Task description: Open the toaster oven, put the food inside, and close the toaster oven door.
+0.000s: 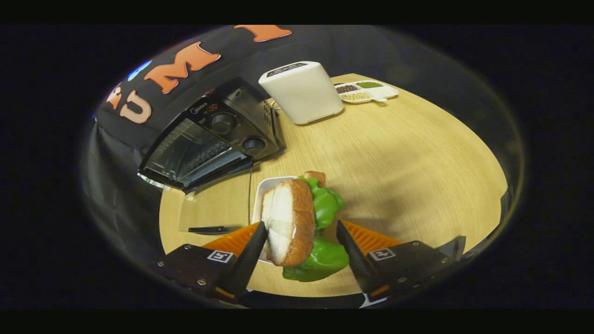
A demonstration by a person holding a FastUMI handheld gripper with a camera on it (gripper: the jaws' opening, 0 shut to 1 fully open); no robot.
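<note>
A: The gripper has its fingers spread around the sandwich. The left fingertip touches the bread face; the right fingertip sits beside the green lettuce, and I cannot tell whether it presses on it.

B: So is it clamped or not?

A: Cannot say. The fingers stand apart by the sandwich's width, nothing more is sure.

B: Where does the sandwich sit?

A: On edge between the fingers, over a small white plate whose rim peeks out behind the bread. The lettuce spills toward the right finger and below the bun.

B: And the toaster oven?

A: The toaster oven stands beyond the fingers to the left, at the far-left edge of the wooden table, against the black cloth. Its glass door looks lowered, front lip near the table's edge. A thin cord runs from it toward the plate.

B: Room to move?

A: Bare tabletop lies between plate and oven door, and a wide bare stretch to the right. A white box-shaped appliance stands farther back, with a divided tray of beans just behind it, both well apart from the sandwich.
</note>
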